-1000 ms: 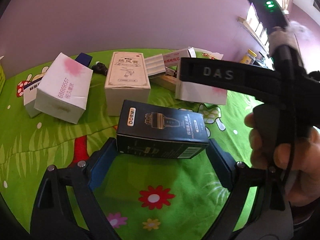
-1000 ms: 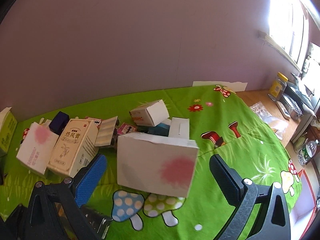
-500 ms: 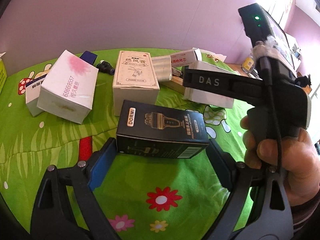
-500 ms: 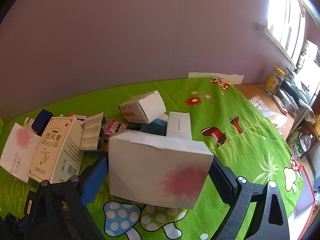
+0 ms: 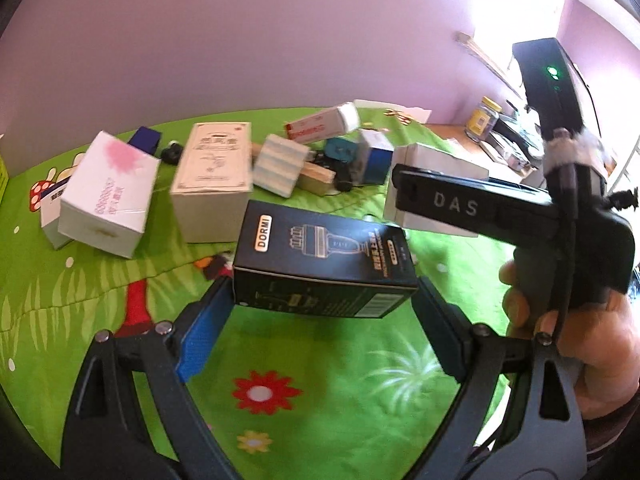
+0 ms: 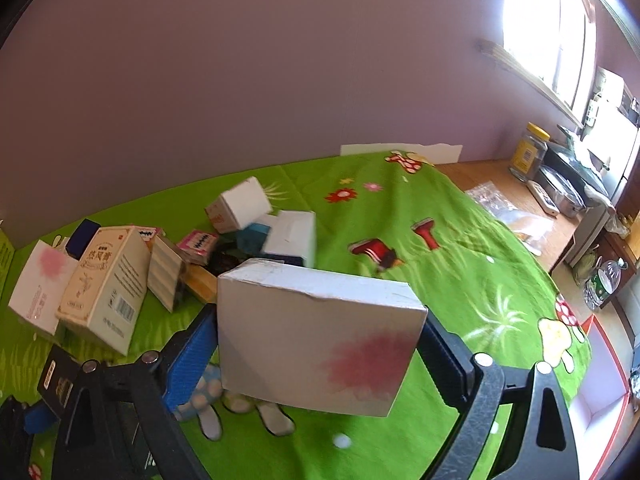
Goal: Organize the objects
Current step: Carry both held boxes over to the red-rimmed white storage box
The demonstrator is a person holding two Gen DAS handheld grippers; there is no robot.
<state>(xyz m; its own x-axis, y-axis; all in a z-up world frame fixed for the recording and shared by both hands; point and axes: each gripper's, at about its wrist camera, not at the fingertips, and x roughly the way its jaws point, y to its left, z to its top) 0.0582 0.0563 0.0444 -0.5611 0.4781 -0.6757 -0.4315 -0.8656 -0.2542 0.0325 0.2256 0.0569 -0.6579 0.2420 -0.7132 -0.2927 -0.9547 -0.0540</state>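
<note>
Boxes lie scattered on the green cloth (image 5: 100, 300), unsorted. Far left: pink-blot box (image 5: 108, 196), resting on a smaller carton. Next right: cream box (image 5: 214, 176), upright. Then a jumbled heap (image 5: 320, 160) of small cartons, some leaning on each other.

Left gripper (image 5: 324, 300): jaws closed onto the ends of the black box (image 5: 322, 264), pads touching both short sides; box looks lifted off the cloth, slightly tilted.

Right gripper (image 6: 320, 344): jaws closed onto the white box (image 6: 316, 336), held by its sides, apparently clear of the cloth; its top edge is creased.

Judgement: both boxes are in carry, placement not yet done. To do it well: keep each box level, carry them clear of the heap, set them down flat beside the cream box, edges aligned, and release only once the base sits fully on the cloth. Light squeeze on the white box; the card looks soft.
</note>
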